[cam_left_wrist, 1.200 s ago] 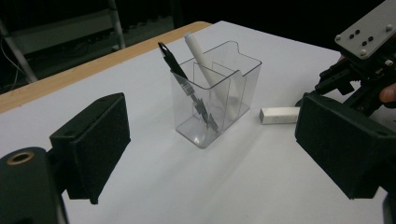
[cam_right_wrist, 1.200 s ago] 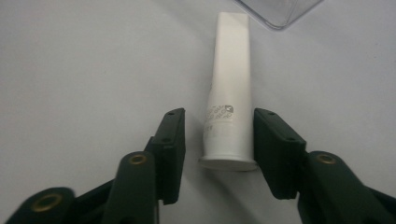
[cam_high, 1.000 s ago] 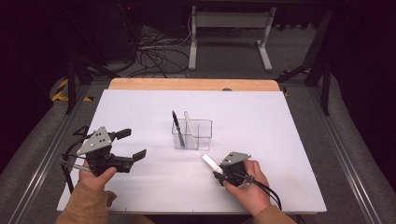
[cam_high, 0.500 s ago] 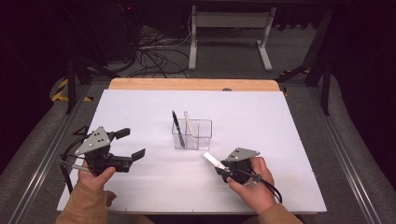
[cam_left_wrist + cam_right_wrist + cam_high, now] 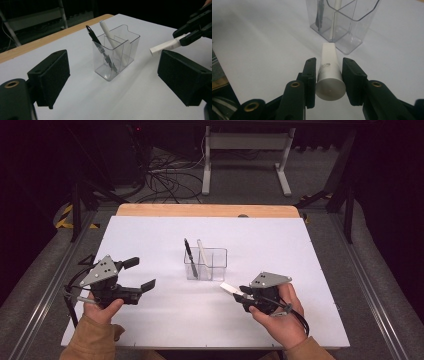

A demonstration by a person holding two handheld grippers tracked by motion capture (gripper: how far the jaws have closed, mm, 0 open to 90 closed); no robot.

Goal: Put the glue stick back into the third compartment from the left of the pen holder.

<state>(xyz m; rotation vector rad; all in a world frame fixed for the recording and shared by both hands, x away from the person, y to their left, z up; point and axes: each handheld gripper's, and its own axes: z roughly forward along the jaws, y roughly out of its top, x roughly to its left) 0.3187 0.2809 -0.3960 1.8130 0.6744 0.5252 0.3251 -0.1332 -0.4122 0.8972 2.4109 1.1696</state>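
Tube clamped in right hand-held gripper, flat end aimed at holder for dropping in; left hand-held gripper agape, idle over bench.

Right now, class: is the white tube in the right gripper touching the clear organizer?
Apart. In the left gripper view, bare table shows between the white tube held by the right gripper and the clear organizer.
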